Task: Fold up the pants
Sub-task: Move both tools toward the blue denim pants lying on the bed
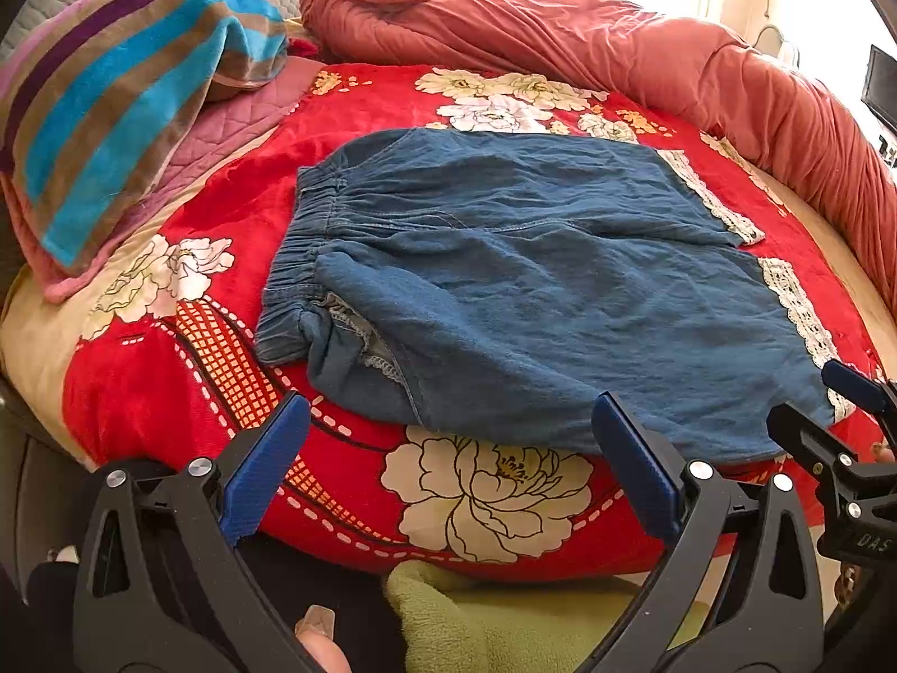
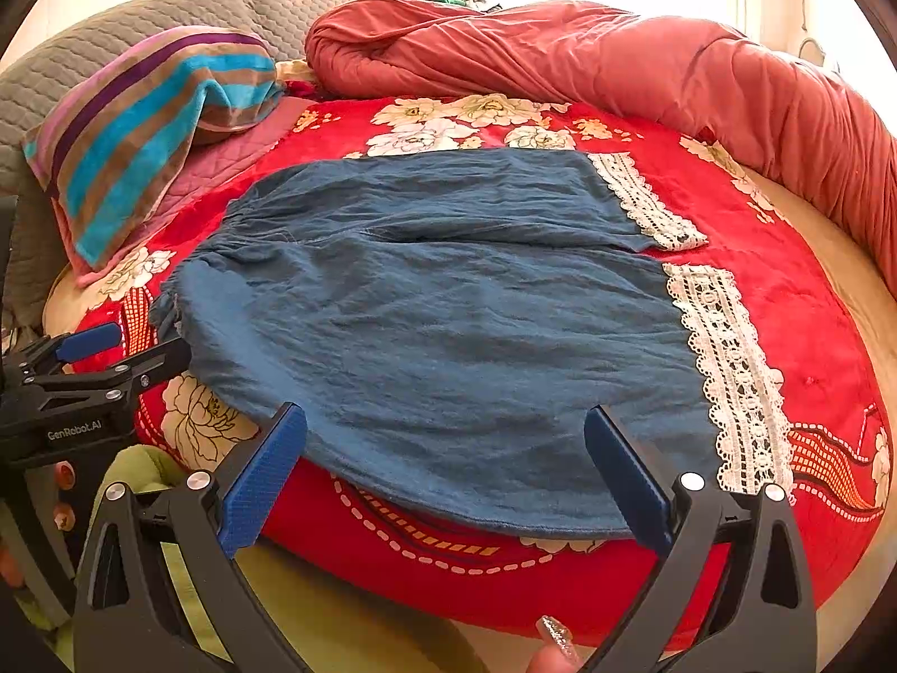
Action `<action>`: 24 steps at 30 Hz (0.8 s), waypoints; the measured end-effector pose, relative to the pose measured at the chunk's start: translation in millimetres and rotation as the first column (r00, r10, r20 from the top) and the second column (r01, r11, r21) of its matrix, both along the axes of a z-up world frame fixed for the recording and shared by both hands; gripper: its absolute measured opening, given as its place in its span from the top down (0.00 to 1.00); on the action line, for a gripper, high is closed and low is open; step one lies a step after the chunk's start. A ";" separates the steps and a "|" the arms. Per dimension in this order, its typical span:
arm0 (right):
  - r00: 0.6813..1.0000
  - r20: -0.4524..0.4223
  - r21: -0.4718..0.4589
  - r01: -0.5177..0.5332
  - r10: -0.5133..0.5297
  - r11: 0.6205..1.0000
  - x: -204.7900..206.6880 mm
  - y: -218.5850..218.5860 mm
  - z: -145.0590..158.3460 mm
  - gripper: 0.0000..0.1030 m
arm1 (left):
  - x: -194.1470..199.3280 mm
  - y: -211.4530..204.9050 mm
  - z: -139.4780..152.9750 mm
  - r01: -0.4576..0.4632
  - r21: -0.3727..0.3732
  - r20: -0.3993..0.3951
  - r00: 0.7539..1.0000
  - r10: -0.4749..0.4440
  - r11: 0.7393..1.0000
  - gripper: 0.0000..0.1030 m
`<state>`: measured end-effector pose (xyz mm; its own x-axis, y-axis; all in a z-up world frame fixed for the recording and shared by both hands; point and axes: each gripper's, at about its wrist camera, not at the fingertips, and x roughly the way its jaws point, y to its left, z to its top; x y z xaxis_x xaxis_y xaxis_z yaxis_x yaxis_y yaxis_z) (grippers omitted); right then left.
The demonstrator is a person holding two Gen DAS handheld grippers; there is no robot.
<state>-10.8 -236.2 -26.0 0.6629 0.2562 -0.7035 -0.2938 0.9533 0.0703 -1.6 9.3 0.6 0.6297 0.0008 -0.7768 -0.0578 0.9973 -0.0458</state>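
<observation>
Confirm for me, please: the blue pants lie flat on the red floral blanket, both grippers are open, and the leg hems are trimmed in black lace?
Not quite: the lace trim on the blue pants is white, as the right wrist view shows. The rest holds: they lie on the red floral blanket, with the left gripper and right gripper open.

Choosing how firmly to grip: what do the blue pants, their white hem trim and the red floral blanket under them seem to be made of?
Blue pants: thin, soft denim-like woven cotton, matte and finely crinkled, probably light.
White hem trim: openwork lace, holes showing red through.
Red floral blanket: plush fleece, likely; soft sheen, fuzzy surface.
</observation>
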 end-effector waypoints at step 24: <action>1.000 0.001 -0.003 0.000 0.000 1.000 -0.5 0.8 0.6 0.04 | -1.7 5.1 2.0 -0.005 0.009 0.002 1.000 0.005 1.000 0.08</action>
